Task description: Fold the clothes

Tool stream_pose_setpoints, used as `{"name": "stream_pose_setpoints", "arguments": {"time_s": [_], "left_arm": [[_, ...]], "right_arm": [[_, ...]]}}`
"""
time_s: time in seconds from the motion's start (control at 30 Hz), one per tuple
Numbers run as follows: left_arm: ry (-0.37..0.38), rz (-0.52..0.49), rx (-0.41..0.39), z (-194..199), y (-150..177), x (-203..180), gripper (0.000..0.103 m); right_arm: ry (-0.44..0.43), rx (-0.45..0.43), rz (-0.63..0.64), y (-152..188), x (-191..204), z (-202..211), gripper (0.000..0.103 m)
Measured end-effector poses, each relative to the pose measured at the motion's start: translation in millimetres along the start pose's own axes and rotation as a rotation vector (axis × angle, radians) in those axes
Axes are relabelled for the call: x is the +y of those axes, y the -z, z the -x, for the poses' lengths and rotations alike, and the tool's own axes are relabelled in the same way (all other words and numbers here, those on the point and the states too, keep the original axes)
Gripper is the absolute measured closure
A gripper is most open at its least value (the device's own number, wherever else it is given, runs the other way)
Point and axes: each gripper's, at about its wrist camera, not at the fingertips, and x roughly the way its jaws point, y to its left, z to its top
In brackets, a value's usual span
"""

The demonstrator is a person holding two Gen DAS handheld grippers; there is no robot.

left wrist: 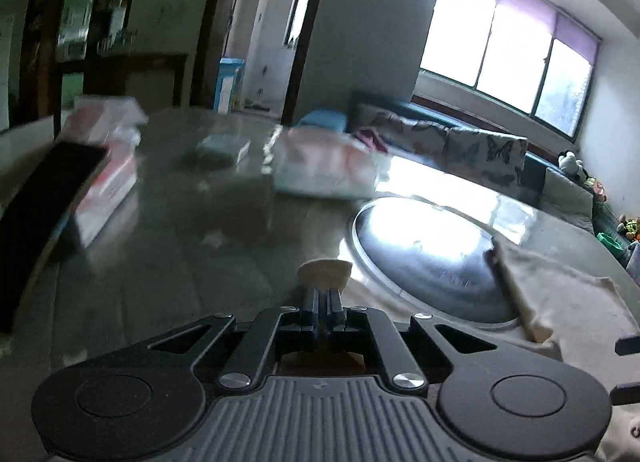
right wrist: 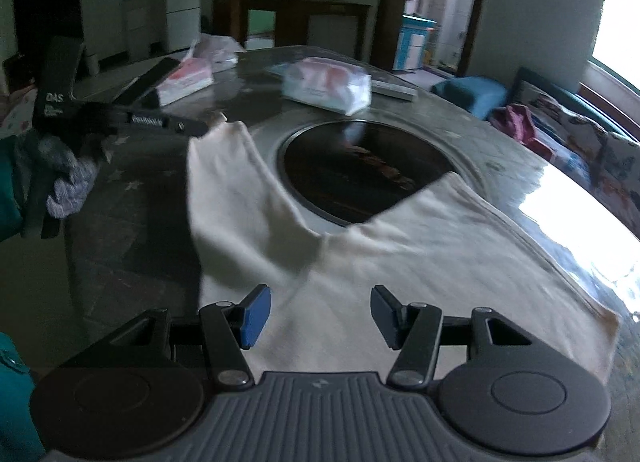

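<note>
A cream garment (right wrist: 400, 262) lies spread on the grey table (right wrist: 132, 190), partly over a round dark plate (right wrist: 360, 170) set into the tabletop. One part of it is lifted off the table at the left. My left gripper (right wrist: 204, 129), held by a gloved hand (right wrist: 68, 178), is shut on that raised corner. In the left wrist view a bit of the cream cloth (left wrist: 325, 269) pokes out past the closed left gripper (left wrist: 322, 294), and the garment (left wrist: 560, 294) drapes to the right over the round plate (left wrist: 420, 254). My right gripper (right wrist: 320, 316) hangs open just above the garment's near part, nothing between its fingers.
A pink and white tissue pack (right wrist: 326, 88) and a red and white box (right wrist: 186, 80) sit at the far side of the table, with a dark flat slab (right wrist: 150, 76) beside the box. A sofa (right wrist: 580, 134) and bright windows lie beyond the table's right edge.
</note>
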Motion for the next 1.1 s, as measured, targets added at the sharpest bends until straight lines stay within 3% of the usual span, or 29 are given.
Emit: {"name": "stream_pose_setpoints", "arguments": {"time_s": [0.13,0.23,0.27,0.3,0.37,0.47,0.57,0.63,0.73,0.9,1.1], "left_arm": [[-0.008,0.044,0.014,0,-1,9,0.096],[0.001,0.06,0.008,2,-1,12,0.083],[-0.006,0.061,0.012,1,-2,11,0.072],[-0.018,0.059,0.018,-2,-2,11,0.07],[-0.021,0.05,0.022,-7,-2,10,0.073],[-0.008,0.025,0.025,-15,-1,8,0.095],[-0.036,0.009,0.018,-22,-4,8,0.103],[-0.055,0.001,-0.019,-22,-11,7,0.103],[-0.088,-0.009,-0.063,-23,-21,7,0.103],[-0.074,0.014,-0.022,-25,-22,13,0.103],[-0.051,0.043,0.021,-16,-13,18,0.098]], "right_arm": [[-0.037,0.005,0.028,-8,11,-10,0.046],[-0.066,0.006,0.05,-13,19,-16,0.046],[-0.077,0.01,0.055,-14,21,-19,0.046],[-0.086,0.015,0.058,-15,23,-22,0.046],[-0.098,0.029,0.06,-16,26,-30,0.046],[-0.128,0.048,0.051,-16,30,-38,0.046],[-0.158,0.064,0.049,-13,36,-46,0.046],[-0.166,0.064,0.061,-12,42,-50,0.039],[-0.194,0.057,0.085,-13,49,-50,0.039],[-0.226,0.022,0.042,-22,38,-41,0.039],[-0.129,0.013,-0.049,-37,-8,-47,0.036]]}}
